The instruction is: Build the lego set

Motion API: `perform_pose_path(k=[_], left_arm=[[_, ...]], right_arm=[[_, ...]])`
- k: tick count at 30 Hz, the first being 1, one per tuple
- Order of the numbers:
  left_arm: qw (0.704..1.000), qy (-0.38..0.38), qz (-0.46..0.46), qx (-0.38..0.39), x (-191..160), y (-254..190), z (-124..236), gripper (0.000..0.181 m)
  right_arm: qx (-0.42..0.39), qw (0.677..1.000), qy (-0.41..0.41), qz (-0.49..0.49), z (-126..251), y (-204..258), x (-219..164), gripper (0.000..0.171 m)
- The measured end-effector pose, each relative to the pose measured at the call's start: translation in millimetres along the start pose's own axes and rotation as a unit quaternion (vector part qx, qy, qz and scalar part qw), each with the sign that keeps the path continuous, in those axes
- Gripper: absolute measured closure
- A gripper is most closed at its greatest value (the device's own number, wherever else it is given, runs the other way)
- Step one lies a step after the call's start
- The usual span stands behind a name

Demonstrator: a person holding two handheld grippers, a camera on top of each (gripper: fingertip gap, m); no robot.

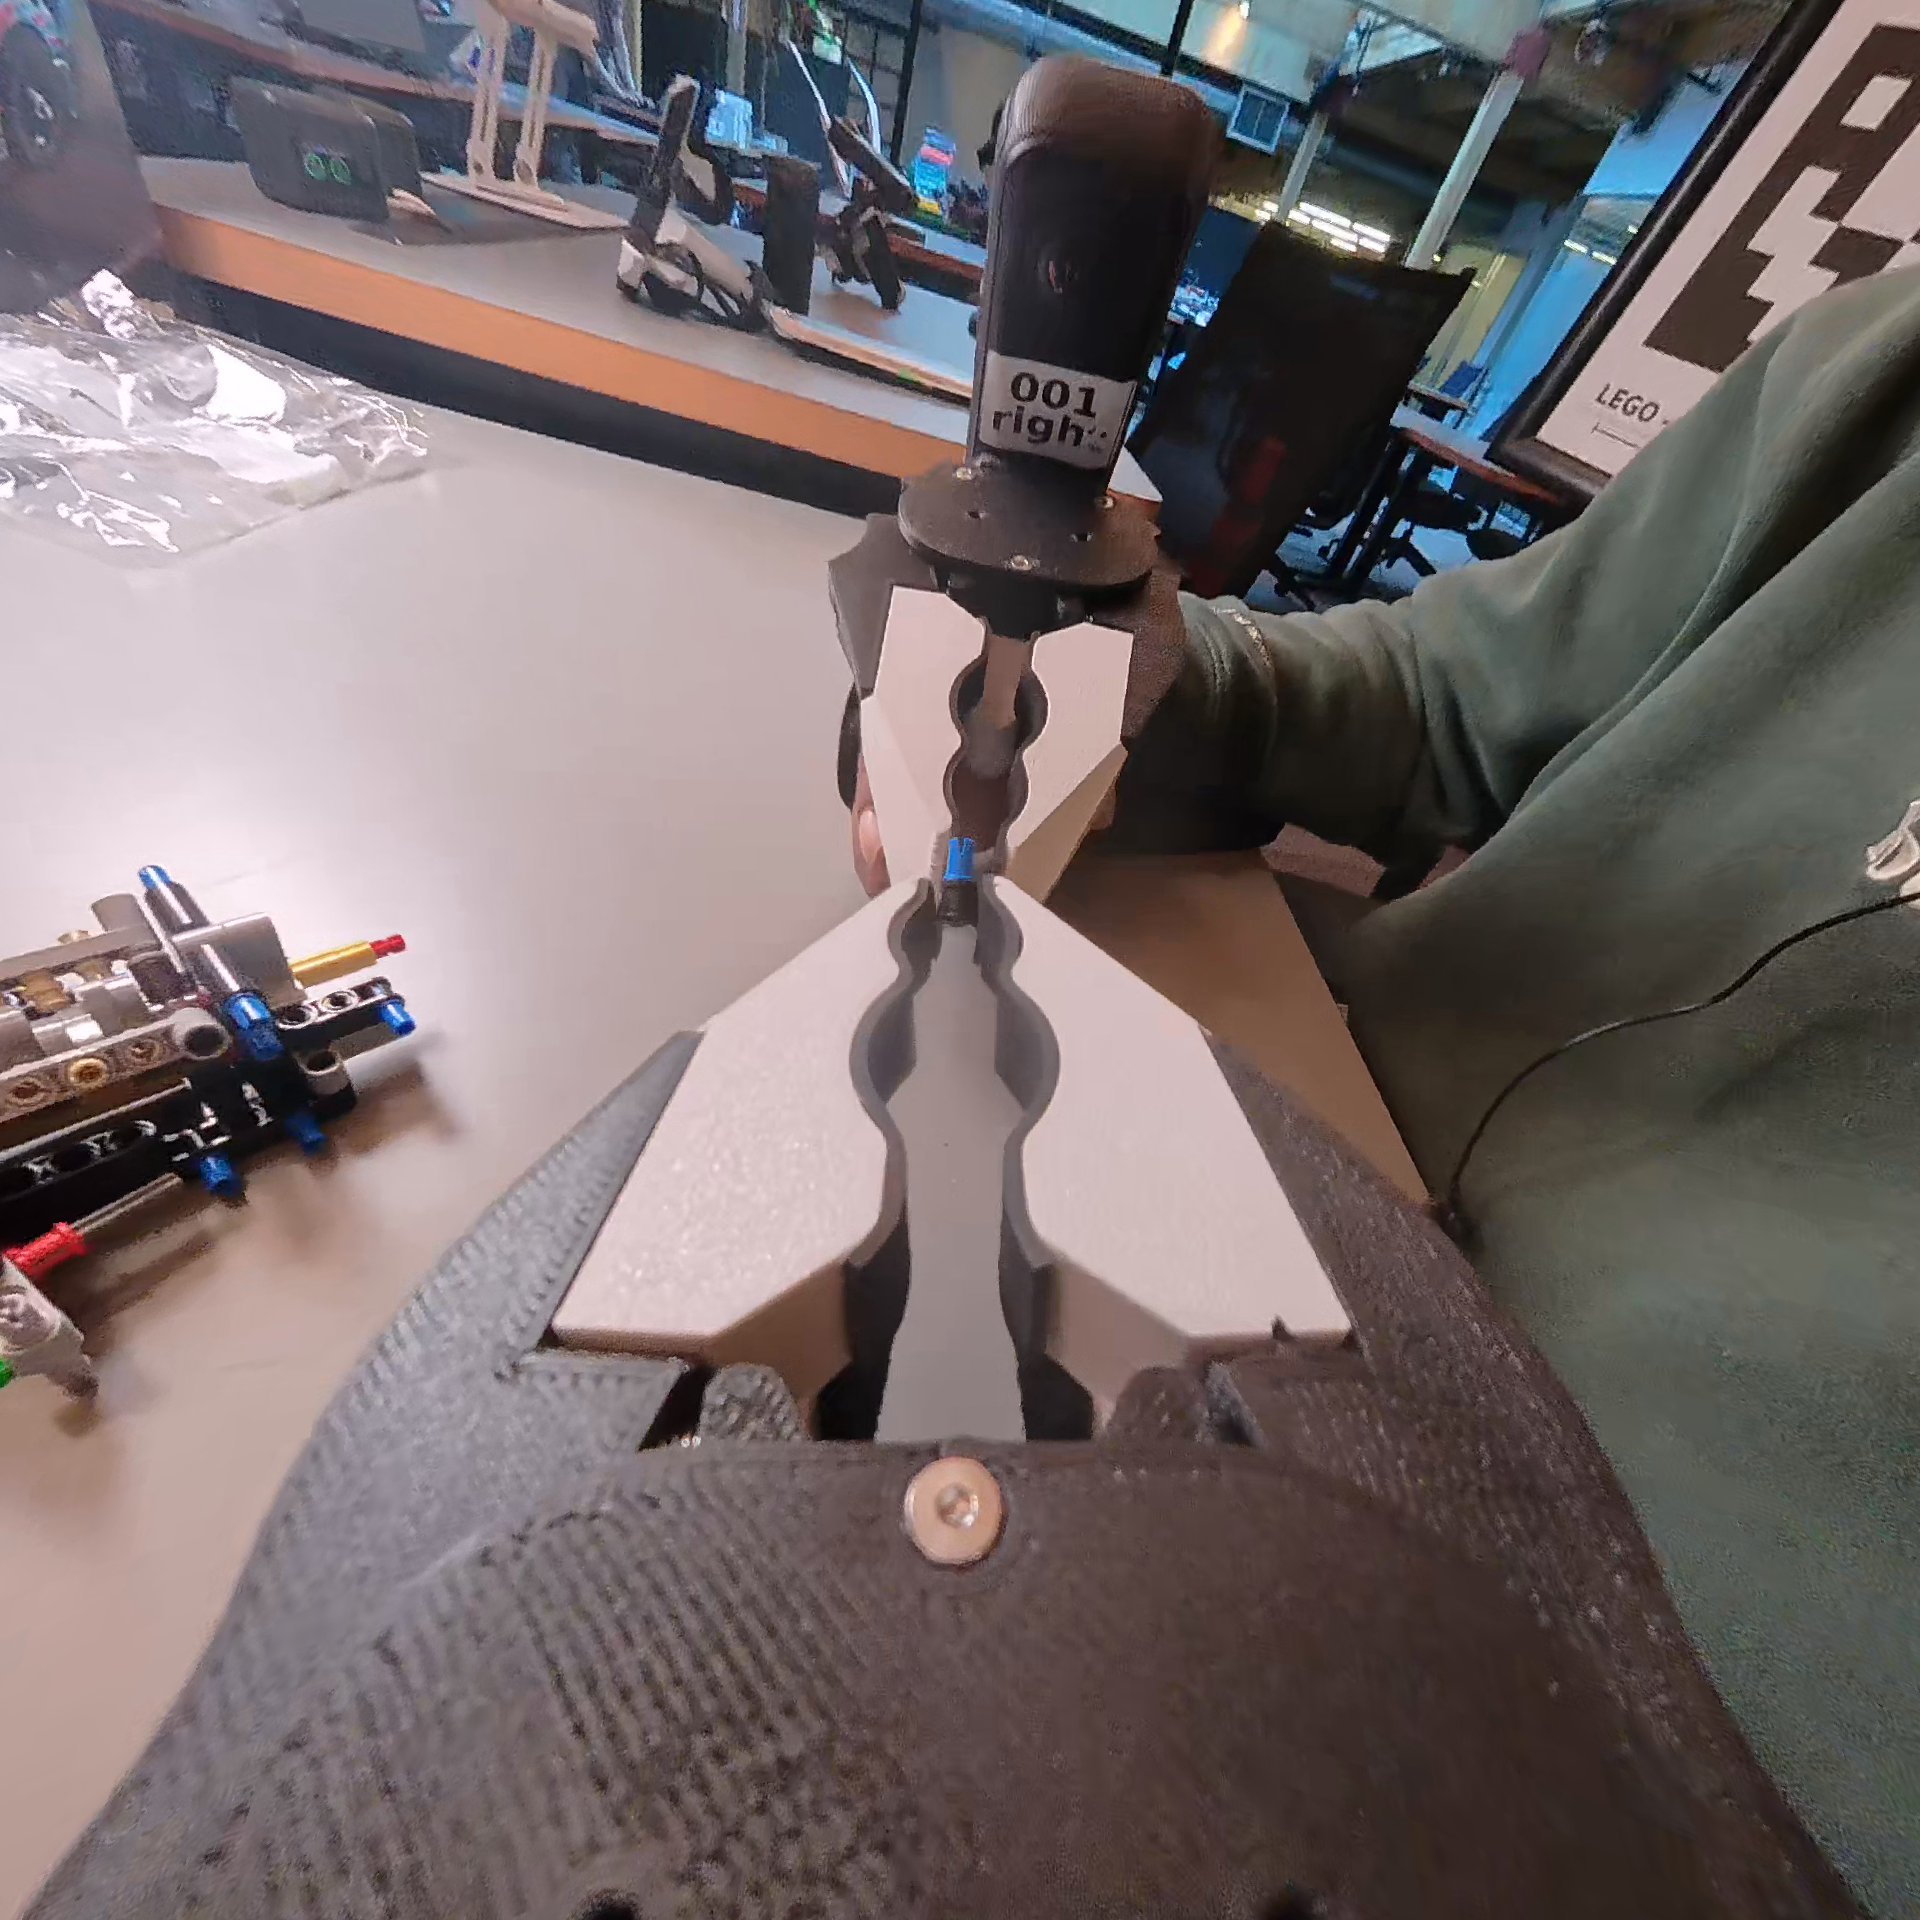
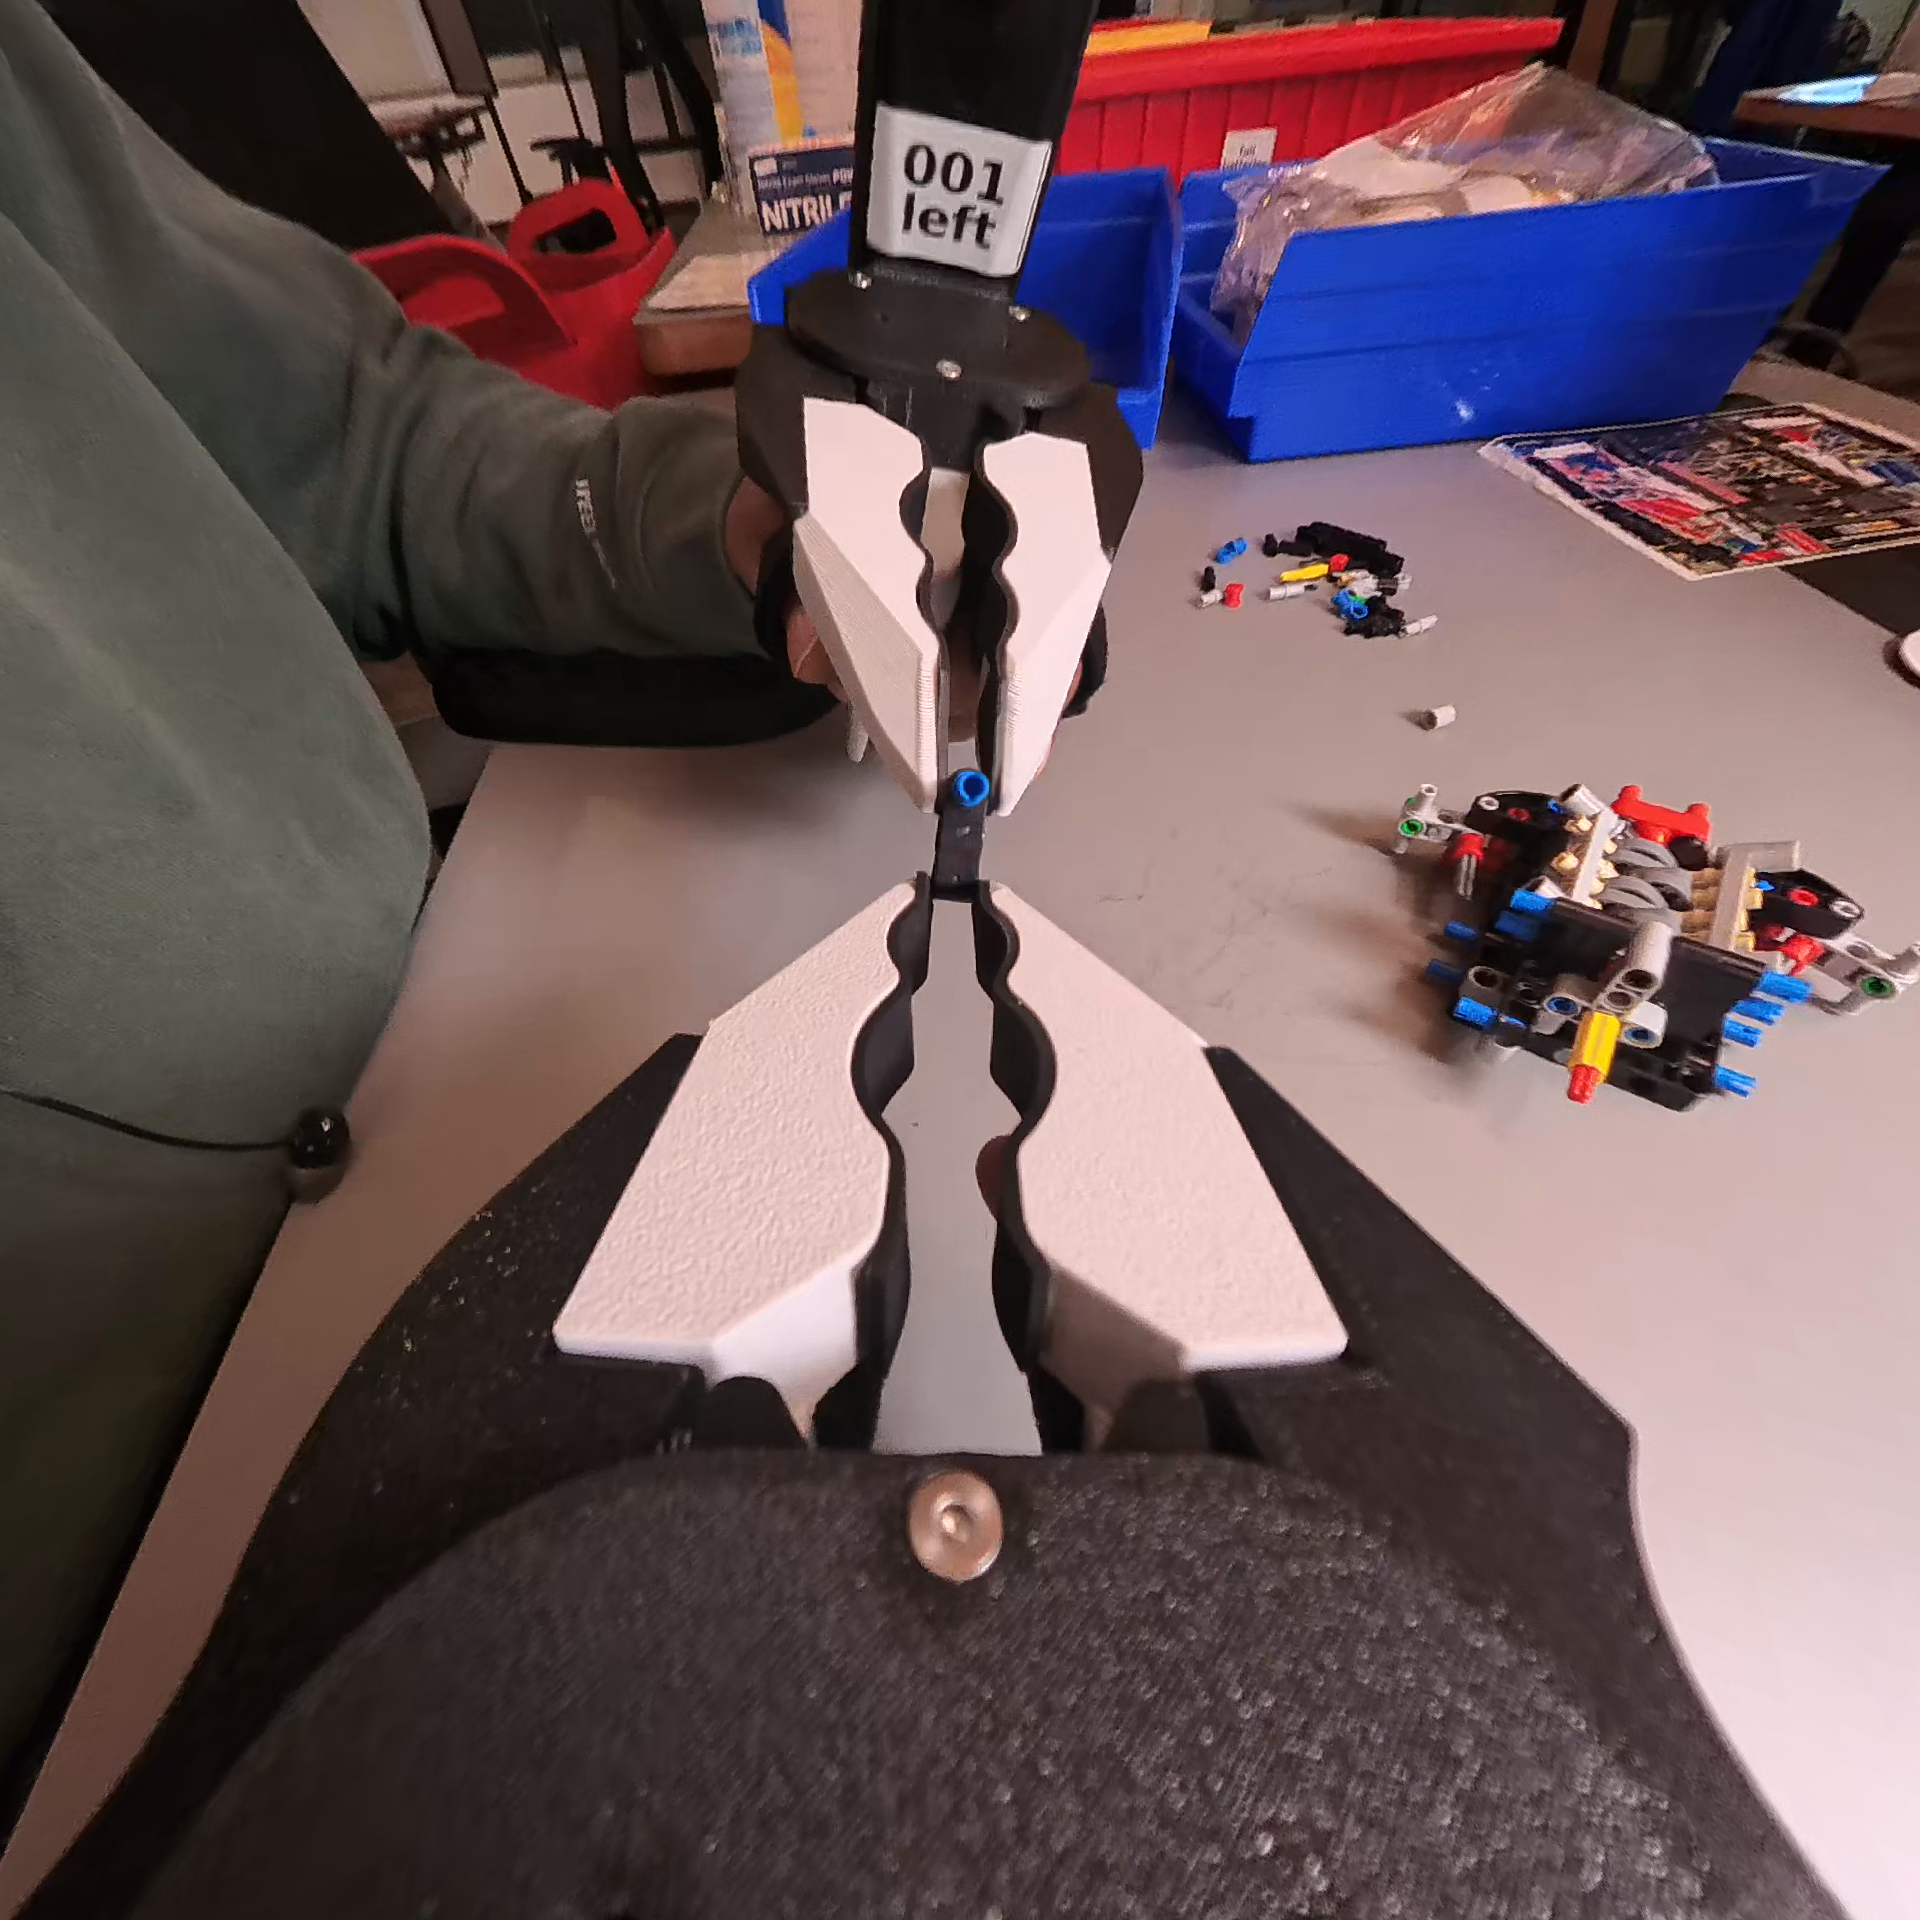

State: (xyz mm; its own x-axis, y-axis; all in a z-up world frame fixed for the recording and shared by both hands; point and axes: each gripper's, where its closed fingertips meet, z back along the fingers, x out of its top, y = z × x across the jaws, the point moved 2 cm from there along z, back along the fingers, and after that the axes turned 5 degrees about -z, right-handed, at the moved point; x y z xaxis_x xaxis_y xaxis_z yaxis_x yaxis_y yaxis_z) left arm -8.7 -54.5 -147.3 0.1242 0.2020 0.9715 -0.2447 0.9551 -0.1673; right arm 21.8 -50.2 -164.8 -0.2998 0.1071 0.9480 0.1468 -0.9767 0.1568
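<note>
My two grippers meet tip to tip above the table's near edge. My right gripper [image 2: 954, 888] is shut on a small black lego piece [image 2: 956, 847]. My left gripper [image 2: 968, 802] is shut on a blue pin [image 2: 969, 787] at the far end of that piece. In the left wrist view, my left gripper [image 1: 954, 909] is at the bottom and the blue pin [image 1: 961, 862] sits between it and my right gripper [image 1: 968, 847]. The part-built lego model [image 2: 1642, 956] lies on the table to the right, apart from both grippers; it also shows in the left wrist view [image 1: 177, 1049].
A heap of loose small parts [image 2: 1330, 582] and one grey piece [image 2: 1436, 716] lie farther back. An instruction booklet [image 2: 1714, 488] lies at the back right. Blue bins [image 2: 1507, 312] stand behind. A clear plastic bag [image 1: 156, 416] lies on the table. A person's green sleeves hold both grippers. My two grippers' fingertips are within a few centimetres of each other.
</note>
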Motion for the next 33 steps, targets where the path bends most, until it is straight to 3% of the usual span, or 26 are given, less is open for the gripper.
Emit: perform_pose_path(k=[3,15,33], left_arm=[[1.0,-0.01,-0.003,0.008,2,2,1,0.169],[0.999,-0.04,0.007,-0.015,8,-5,0,0.175],[0.999,-0.044,0.008,-0.028,9,-9,0,0.176]], right_arm=[[0.01,1.0,-0.016,-0.014,3,0,4,0.165],[0.025,0.998,-0.045,-0.022,4,4,11,0.165],[0.04,0.998,-0.025,-0.032,-2,6,2,0.158]])
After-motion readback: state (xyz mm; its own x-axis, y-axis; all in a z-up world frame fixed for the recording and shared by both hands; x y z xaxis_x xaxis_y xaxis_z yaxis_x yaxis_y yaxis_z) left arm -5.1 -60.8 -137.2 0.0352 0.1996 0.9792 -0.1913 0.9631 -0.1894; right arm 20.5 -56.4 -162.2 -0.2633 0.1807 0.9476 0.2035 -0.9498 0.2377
